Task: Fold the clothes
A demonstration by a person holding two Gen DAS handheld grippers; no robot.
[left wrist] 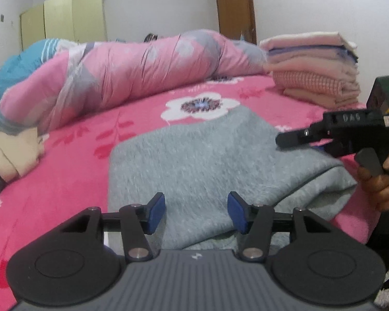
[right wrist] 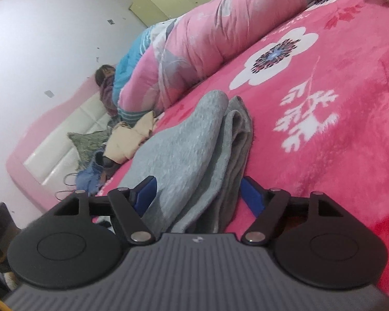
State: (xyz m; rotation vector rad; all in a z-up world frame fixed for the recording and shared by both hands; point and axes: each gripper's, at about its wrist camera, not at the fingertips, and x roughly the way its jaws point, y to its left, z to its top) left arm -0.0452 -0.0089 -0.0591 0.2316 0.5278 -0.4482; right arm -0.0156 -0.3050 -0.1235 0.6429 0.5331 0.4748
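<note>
Bedroom, bed covered by a pink floral blanket (left wrist: 72, 171) filling most of the left wrist view; rolled pink quilt (left wrist: 132, 70) across upper centre, teal striped bedding (left wrist: 20, 59) at upper left, yellow wardrobe (left wrist: 64, 18) behind it, brown door (left wrist: 233, 2) top centre; stack of folded clothes (left wrist: 313, 64) at upper right on the blanket; grey folded sweater (left wrist: 202, 160) lies lower centre on the blanket, layers visible at its right edge; left gripper (left wrist: 196, 213) at bottom centre, blue pads parted over the sweater's near edge, not pinching it, released; right gripper (left wrist: 291, 140) at right edge of the same view, held by a hand (left wrist: 378, 184), tip just above the sweater's right side; in the right wrist view the right gripper (right wrist: 198, 199) has jaws spread, the sweater's folded edge sits between the pads, contact unclear, not clamped; beige cloth (right wrist: 129, 140) and a blue garment (right wrist: 90, 176) at centre left near the white headboard (right wrist: 64, 142).
</note>
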